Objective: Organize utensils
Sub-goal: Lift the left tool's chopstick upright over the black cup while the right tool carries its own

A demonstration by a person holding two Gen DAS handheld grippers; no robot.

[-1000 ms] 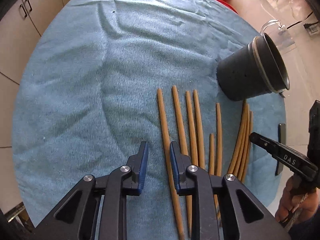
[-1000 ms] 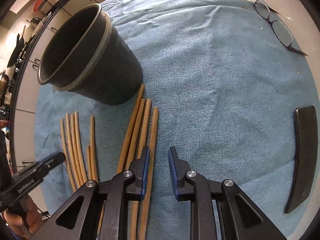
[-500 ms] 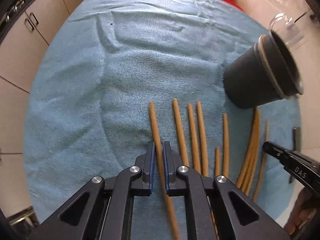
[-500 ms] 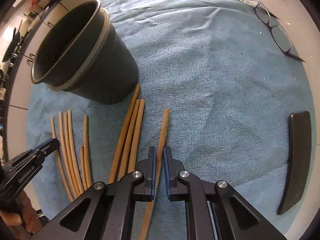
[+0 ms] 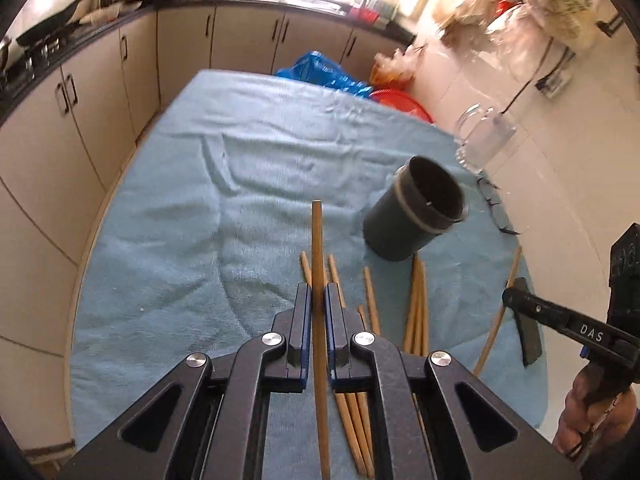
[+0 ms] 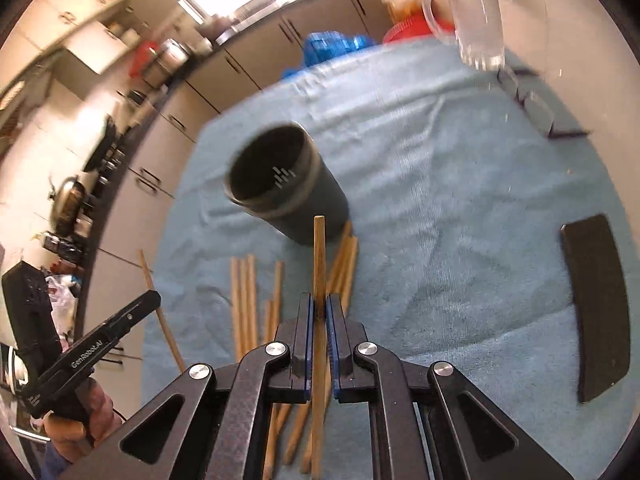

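My left gripper (image 5: pixel 317 294) is shut on a wooden chopstick (image 5: pixel 317 240) and holds it lifted above the blue towel (image 5: pixel 192 208). My right gripper (image 6: pixel 318 303) is shut on another wooden chopstick (image 6: pixel 319 256), also lifted, its tip pointing toward the dark grey utensil cup (image 6: pixel 280 184). The cup (image 5: pixel 416 208) stands on the towel, right of the left chopstick. Several loose chopsticks (image 5: pixel 416 300) lie on the towel below both grippers; they also show in the right wrist view (image 6: pixel 244 300). Each gripper shows at the edge of the other's view, the right one (image 5: pixel 512 296) and the left one (image 6: pixel 148 300).
A glass mug (image 5: pixel 480 140) stands at the towel's far right edge beside folded glasses (image 5: pixel 496 208). A black flat case (image 6: pixel 600 300) lies on the right side of the towel. Blue bag (image 5: pixel 320 72) and red items sit beyond the far edge; kitchen cabinets (image 5: pixel 80 120) run along the left.
Both grippers closed on a chopstick each and lifted them off the towel; the views tilted up so the kitchen behind now shows.
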